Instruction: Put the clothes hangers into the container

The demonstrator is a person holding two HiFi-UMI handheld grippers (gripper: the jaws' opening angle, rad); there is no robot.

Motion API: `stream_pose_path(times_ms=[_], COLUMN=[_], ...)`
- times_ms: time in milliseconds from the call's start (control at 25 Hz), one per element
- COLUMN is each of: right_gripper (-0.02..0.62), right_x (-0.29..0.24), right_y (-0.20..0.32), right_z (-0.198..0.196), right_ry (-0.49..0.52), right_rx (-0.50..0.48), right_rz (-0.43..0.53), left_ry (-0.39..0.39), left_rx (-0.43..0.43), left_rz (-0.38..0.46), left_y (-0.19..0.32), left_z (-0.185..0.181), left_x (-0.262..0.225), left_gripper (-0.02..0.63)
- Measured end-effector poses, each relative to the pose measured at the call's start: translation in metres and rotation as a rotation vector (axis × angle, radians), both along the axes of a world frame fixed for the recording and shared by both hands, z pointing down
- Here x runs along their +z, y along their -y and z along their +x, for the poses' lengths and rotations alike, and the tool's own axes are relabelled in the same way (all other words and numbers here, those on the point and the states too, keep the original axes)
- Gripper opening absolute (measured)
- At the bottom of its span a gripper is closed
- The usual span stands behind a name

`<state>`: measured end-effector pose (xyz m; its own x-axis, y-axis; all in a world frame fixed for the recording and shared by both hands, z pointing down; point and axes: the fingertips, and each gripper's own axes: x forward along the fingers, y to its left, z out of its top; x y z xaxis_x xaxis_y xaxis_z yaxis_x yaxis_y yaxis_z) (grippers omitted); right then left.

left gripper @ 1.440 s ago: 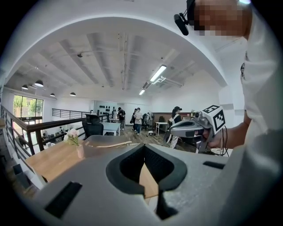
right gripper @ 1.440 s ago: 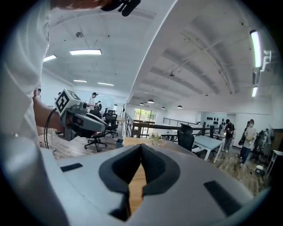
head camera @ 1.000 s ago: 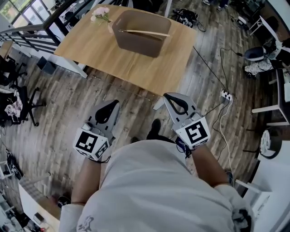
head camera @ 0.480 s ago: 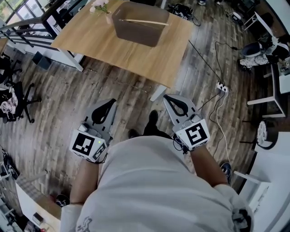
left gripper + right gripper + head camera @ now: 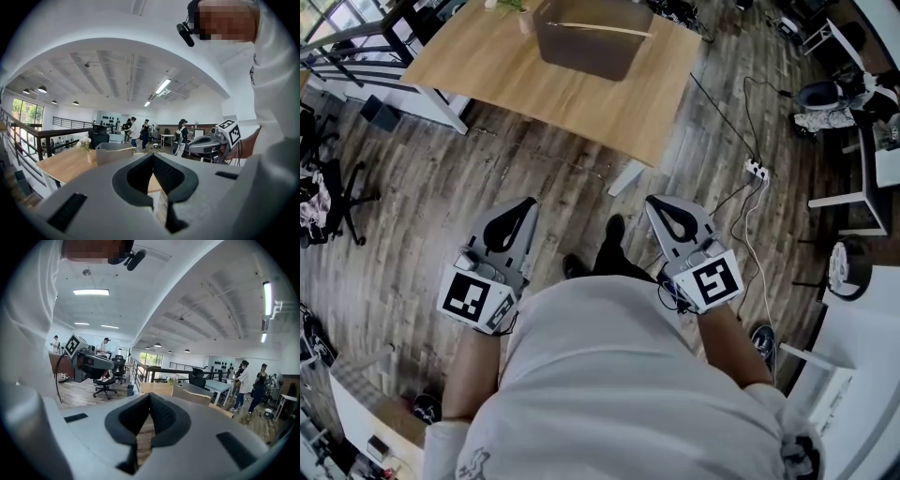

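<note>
Far off to the left of the left jaws, a black office chair (image 5: 336, 192) stands on the wood floor (image 5: 431, 216). The left gripper (image 5: 526, 203) is held low, close to the person's white shirt (image 5: 609, 375), and points forward. Its jaws are squeezed tight together and there is nothing in them. Between the two pairs of jaws you can see the person's black shoe (image 5: 614, 229) on the floor.

Far ahead of both pairs of jaws, and well apart from them, is a wooden table (image 5: 534, 84). On it sits the brown container (image 5: 581, 42). A pale clothes hanger (image 5: 600, 29) lies across the top of the container. Some flowers (image 5: 85, 143) stand just beside the container, on its left.

The right gripper (image 5: 652, 201) points forward too. Its jaws are also squeezed tight together, with nothing in them. Off to the right of the right jaws, a white plug strip (image 5: 757, 170) with black cords lies on the floor
</note>
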<state>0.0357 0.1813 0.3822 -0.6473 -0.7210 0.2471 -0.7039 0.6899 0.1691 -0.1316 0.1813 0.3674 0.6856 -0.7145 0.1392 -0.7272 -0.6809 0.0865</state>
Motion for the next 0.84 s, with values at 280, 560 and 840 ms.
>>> stream_pose_path(times_ms=[280,560,840], right_gripper=[0.006,0.006,0.006], right_x=[0.0009,0.0000,0.0025], right_y=[0.0001,0.0057,0.0069], right_z=[-0.0021,-0.0038,-0.0074], right_ry=[-0.009,-0.008,-0.019], right_rx=[0.001,-0.001,-0.008], right_rz=[-0.005,-0.002,-0.003], left_ry=[-0.005,-0.003,-0.009], left_rx=[-0.004,-0.008,-0.005], left_rz=[-0.003,0.000,0.004], left_y=[-0.0015,0.0010,0.0010], left_z=[-0.0041,-0.0070,-0.0067], left_x=[0.0004,0.0013,-0.0005], left_gripper=[0.006,0.006,0.006])
